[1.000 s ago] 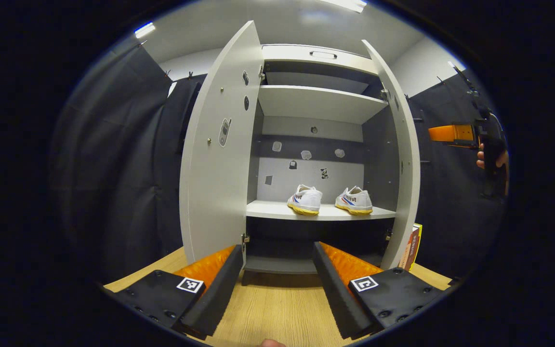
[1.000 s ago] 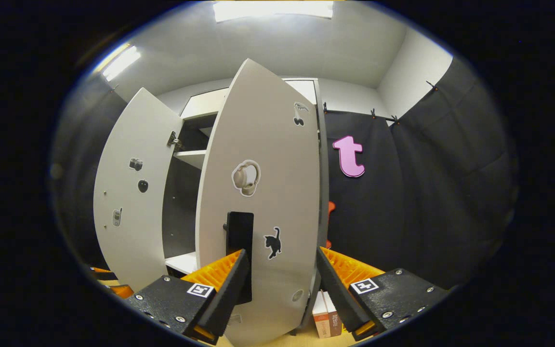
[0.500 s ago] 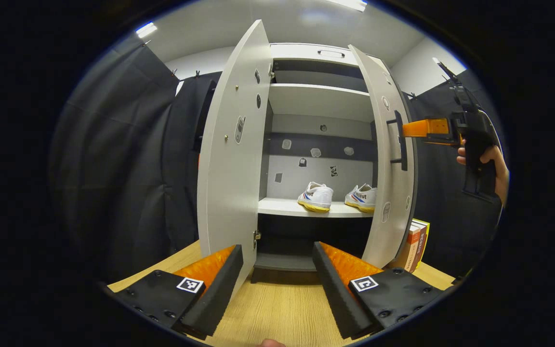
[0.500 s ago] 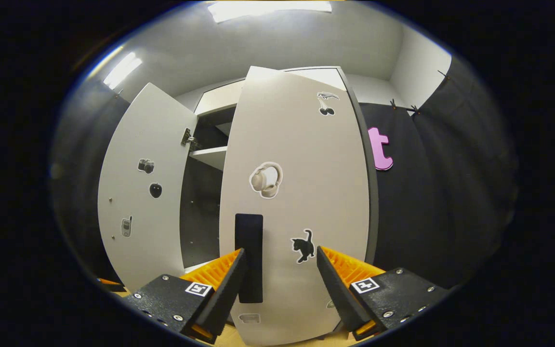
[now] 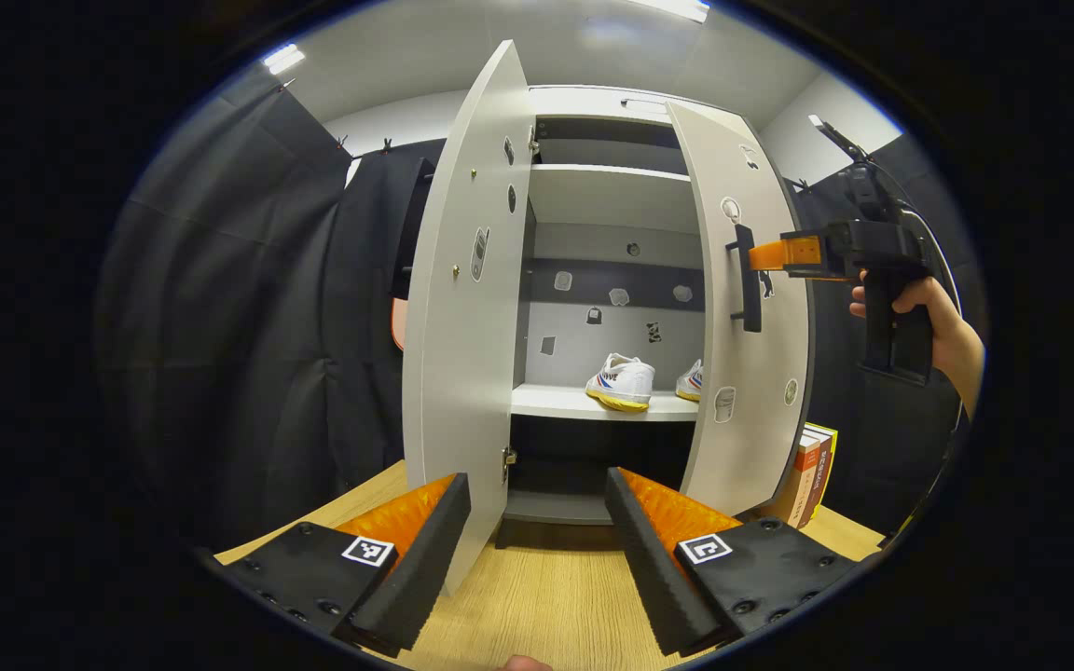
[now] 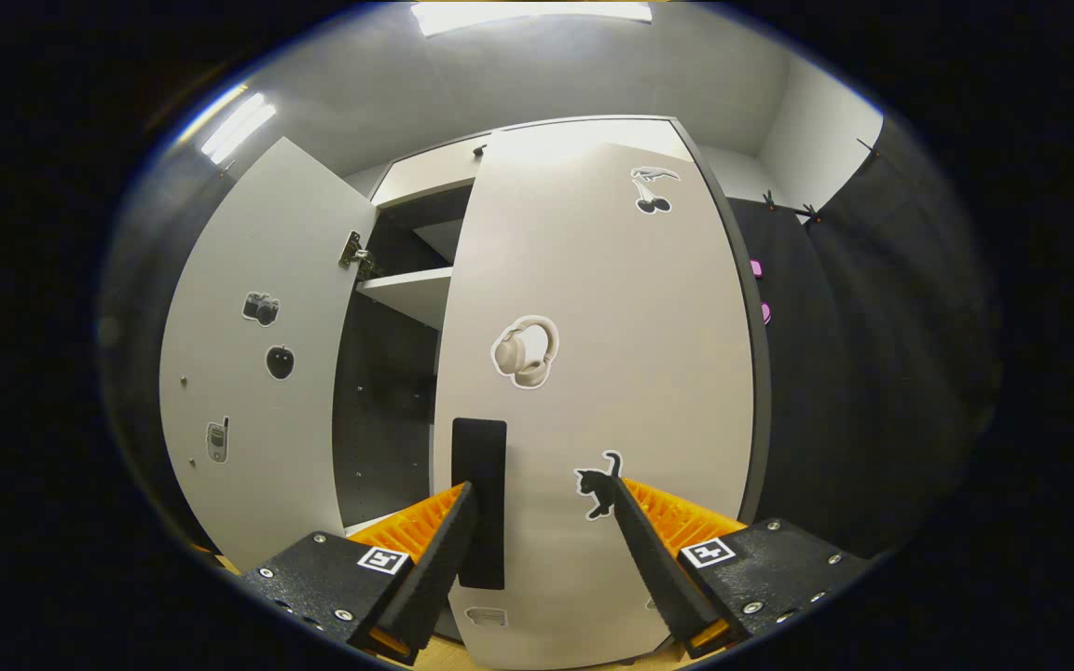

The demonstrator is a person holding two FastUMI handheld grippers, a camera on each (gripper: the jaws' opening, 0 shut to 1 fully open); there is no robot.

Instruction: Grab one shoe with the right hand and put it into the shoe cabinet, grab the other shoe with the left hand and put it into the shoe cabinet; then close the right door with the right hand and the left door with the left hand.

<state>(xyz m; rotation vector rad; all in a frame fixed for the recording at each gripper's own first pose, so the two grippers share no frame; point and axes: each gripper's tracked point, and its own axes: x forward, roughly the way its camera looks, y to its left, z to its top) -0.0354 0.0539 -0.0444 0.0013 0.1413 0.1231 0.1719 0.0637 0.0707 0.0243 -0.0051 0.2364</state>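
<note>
Right claw (image 6: 542, 499), spread and ungripping, is pressed against the half-closed right door (image 6: 602, 373) beside its handle (image 6: 479, 503); steady pushing is advised until shut.

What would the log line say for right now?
shoes: both on cabinet shelf | right door: partly shut, right gripper open against its front | left door: wide open | left gripper: open, back from cabinet

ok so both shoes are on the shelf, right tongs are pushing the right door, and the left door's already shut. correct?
Not quite: the left door is wide open, as the left gripper view shows. The rest holds: both shoes sit on the shelf, and the right tongs are against the right door, which is partly swung in.
</note>
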